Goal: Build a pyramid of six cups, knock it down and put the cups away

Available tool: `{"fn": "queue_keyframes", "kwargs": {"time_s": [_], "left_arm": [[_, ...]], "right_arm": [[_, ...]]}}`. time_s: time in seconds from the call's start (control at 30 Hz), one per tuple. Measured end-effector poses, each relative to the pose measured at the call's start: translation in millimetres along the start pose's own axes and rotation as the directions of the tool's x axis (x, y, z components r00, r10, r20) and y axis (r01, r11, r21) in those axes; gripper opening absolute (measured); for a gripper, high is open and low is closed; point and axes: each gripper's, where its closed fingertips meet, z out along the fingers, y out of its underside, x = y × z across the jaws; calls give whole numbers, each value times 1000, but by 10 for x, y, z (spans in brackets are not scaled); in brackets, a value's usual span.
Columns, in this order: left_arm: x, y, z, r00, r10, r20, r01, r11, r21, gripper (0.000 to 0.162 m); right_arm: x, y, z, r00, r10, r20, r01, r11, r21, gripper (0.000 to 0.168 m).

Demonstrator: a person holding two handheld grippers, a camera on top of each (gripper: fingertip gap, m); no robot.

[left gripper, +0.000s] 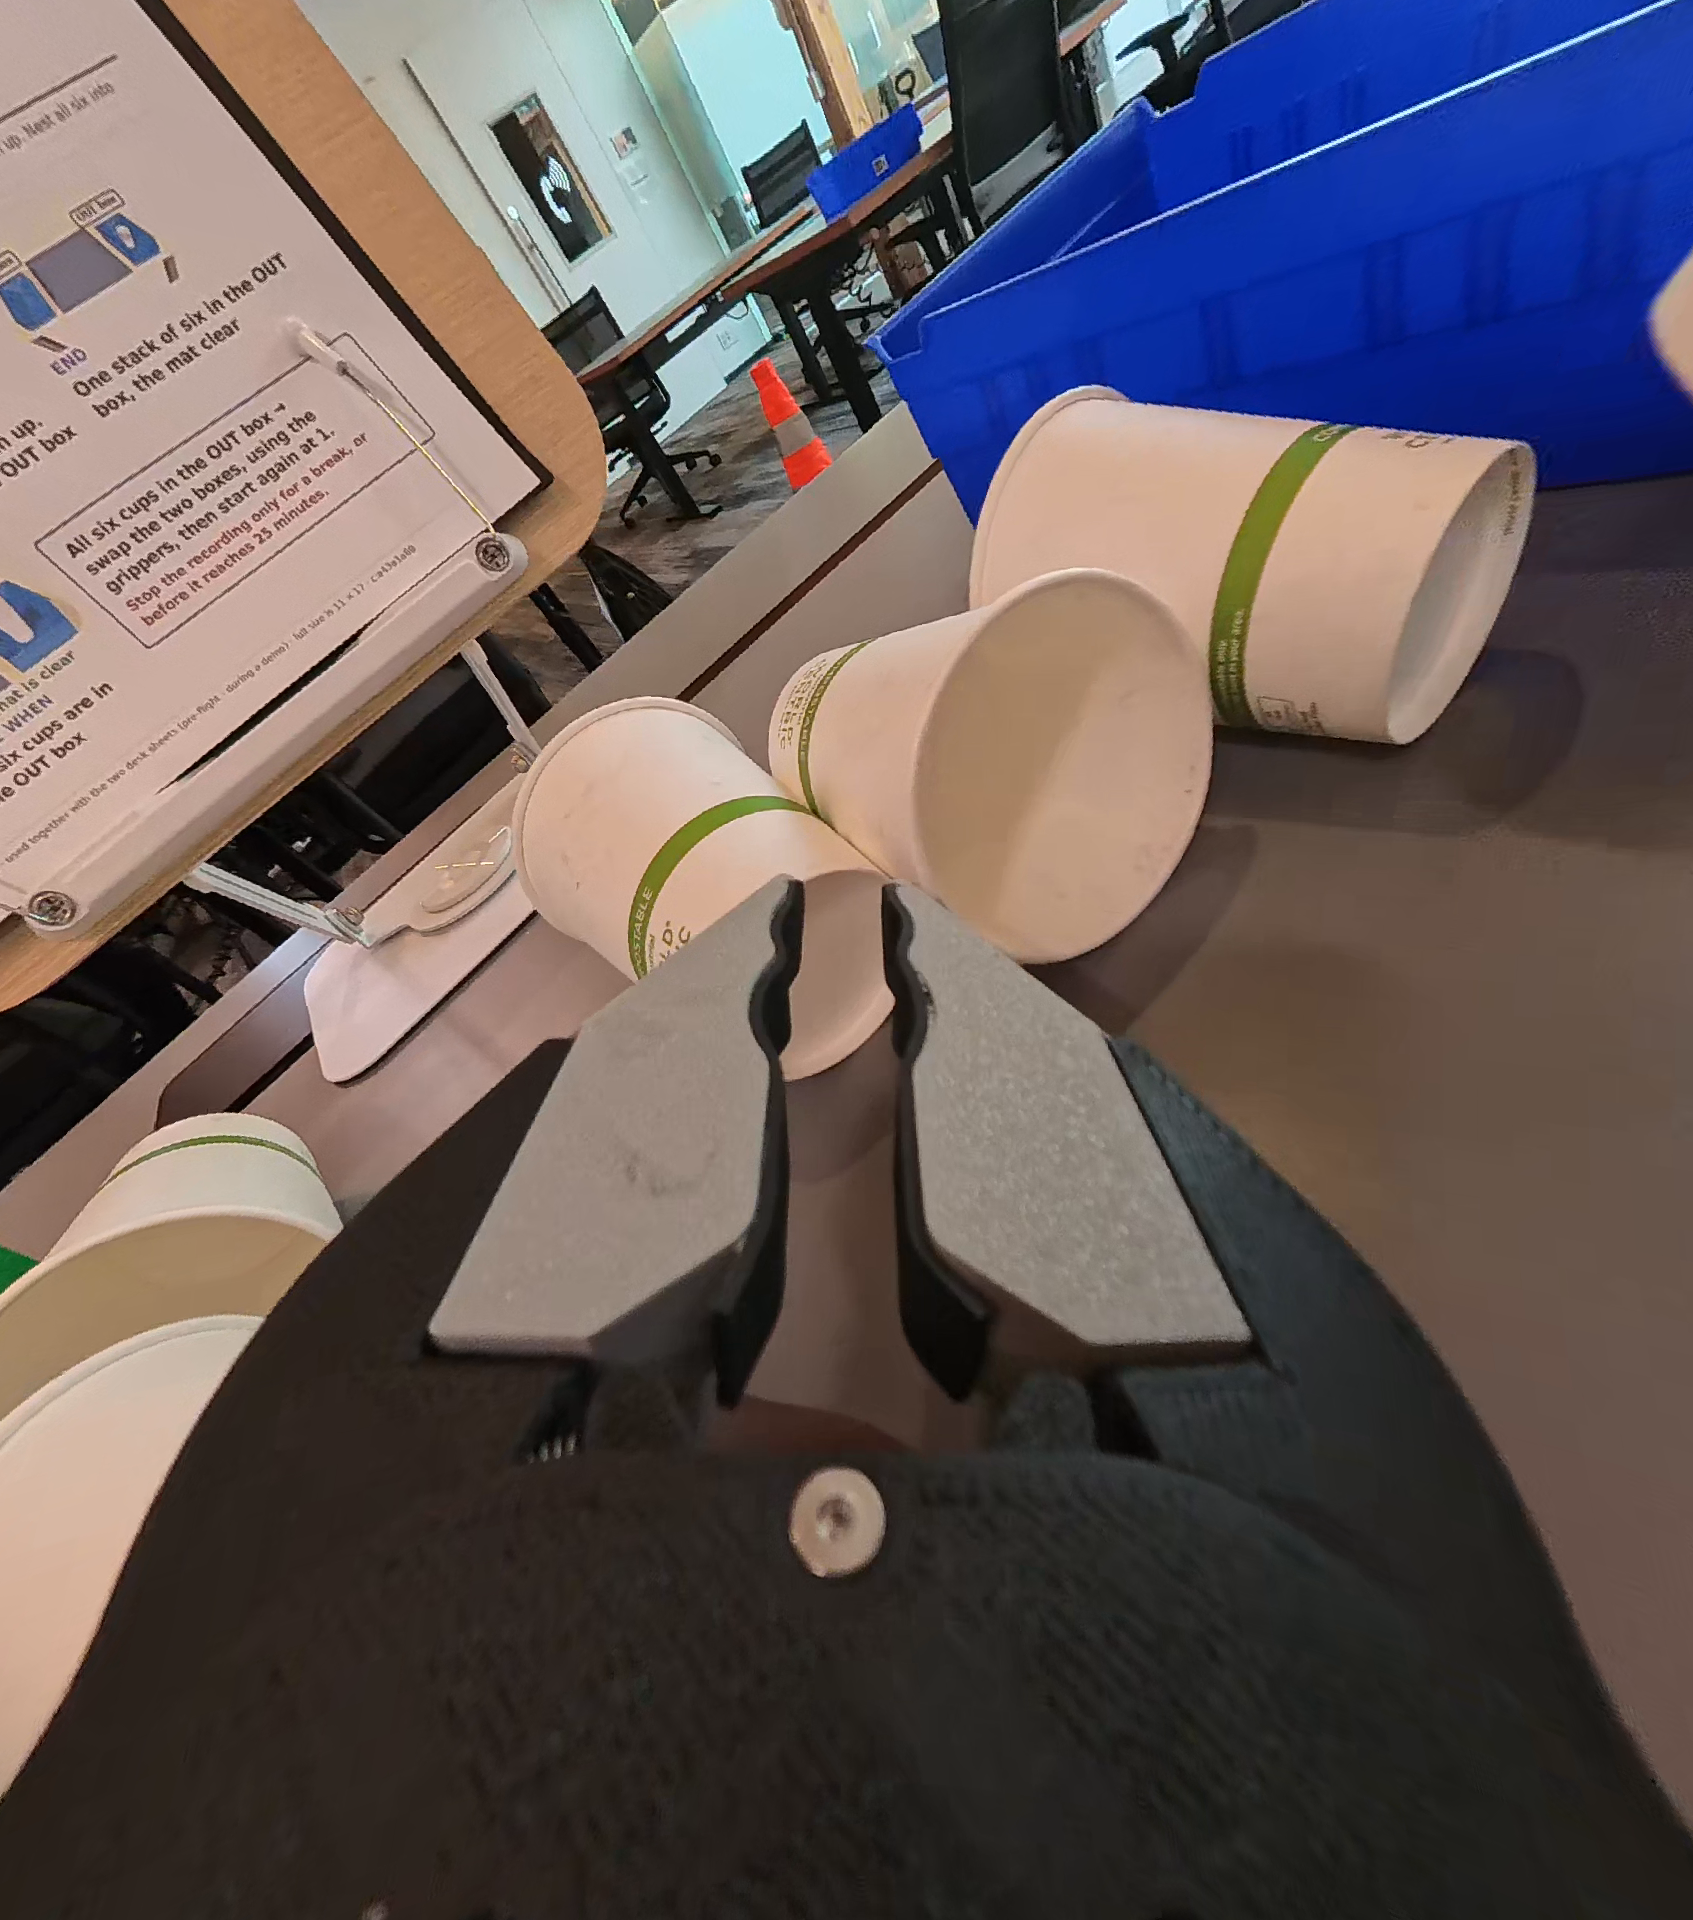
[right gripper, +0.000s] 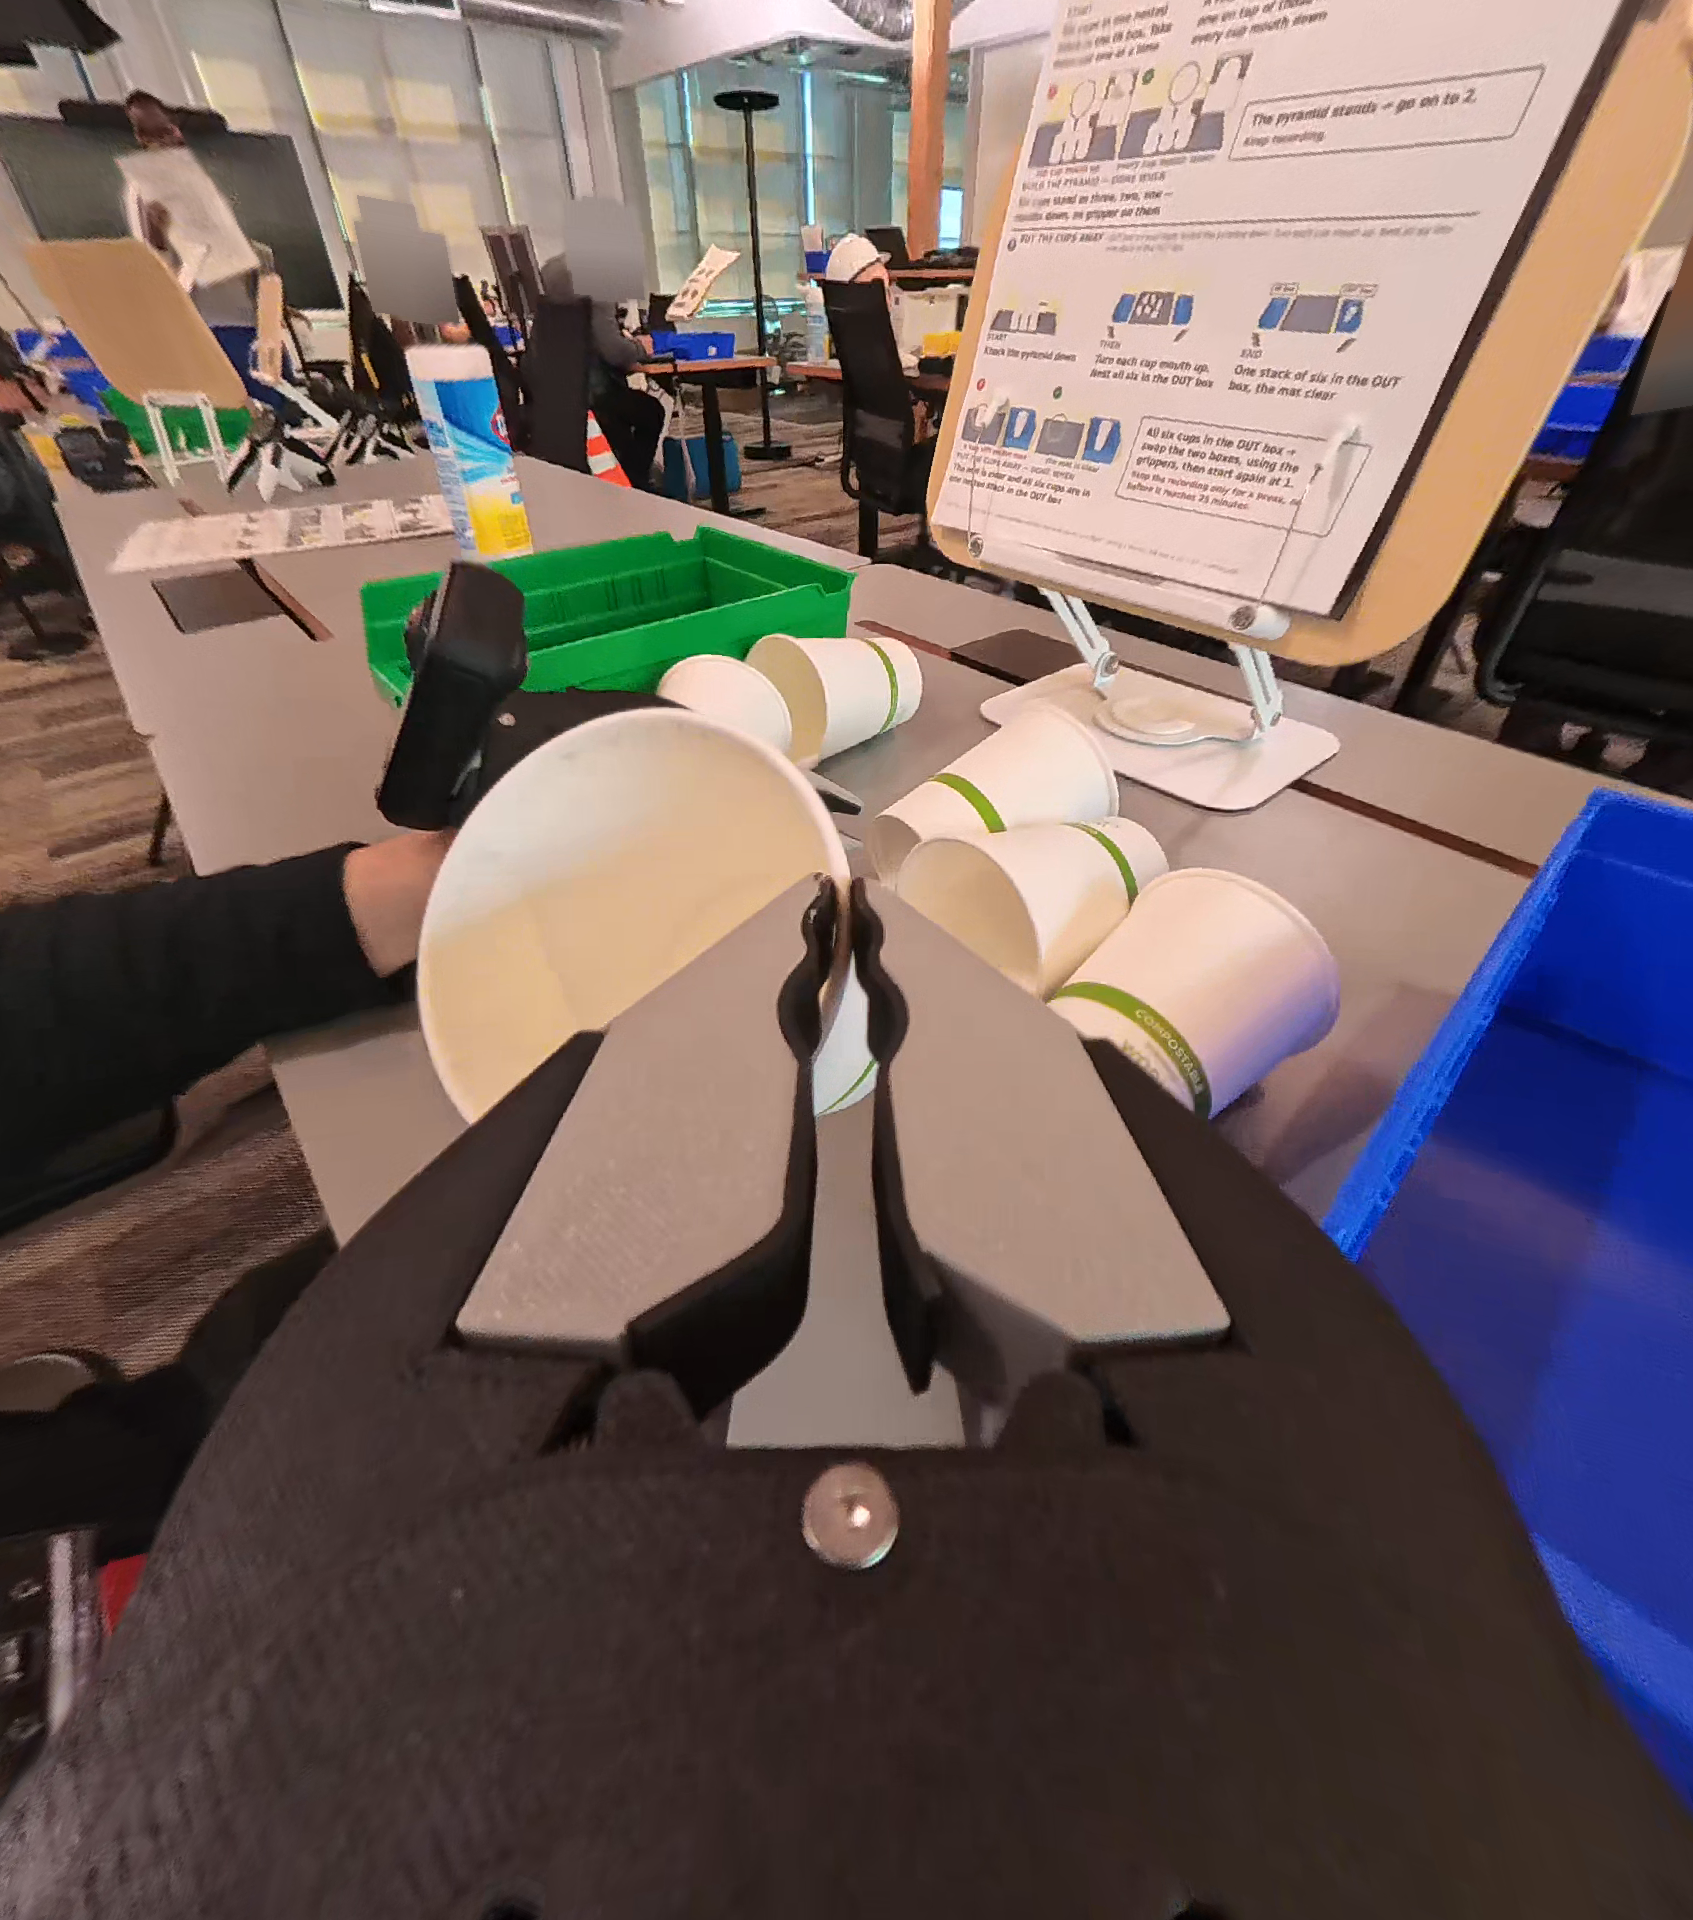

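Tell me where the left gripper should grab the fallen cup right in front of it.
Likely the rim. That cup lies on its side, mouth toward the left gripper. Come straight in along the table, one finger inside the mouth and one outside, pinching the wall.

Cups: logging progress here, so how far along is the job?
Done: the pyramid is down; five paper cups lie toppled on the grey table. In hand: the right gripper pinches the rim of a sixth cup. Left: the blue bin shows no cups yet; left gripper is open.
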Motion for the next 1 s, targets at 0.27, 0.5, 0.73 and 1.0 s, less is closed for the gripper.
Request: {"fn": "queue_keyframes", "kwargs": {"time_s": [0.27, 0.5, 0.73, 1.0], "left_arm": [[-2, 6, 4, 1000, 4, 2, -4, 1000, -3, 12], [-7, 2, 1, 1000, -3, 0, 3, 1000, 0, 12], [5, 1, 3, 1000, 7, -1, -7, 1000, -1, 12], [10, 4, 4, 1000, 14, 0, -14, 1000, -3, 12]], "right_arm": [[218, 201, -121, 996, 59, -61, -67, 985, -158, 0], [189, 553, -59, 986, 165, -13, -161, 935, -317, 0], [411, 255, -238, 985, 129, -110, -147, 973, -178, 0], [1315, -266, -1061, 842, 249, -478, -106, 946, 306, 0]]}}
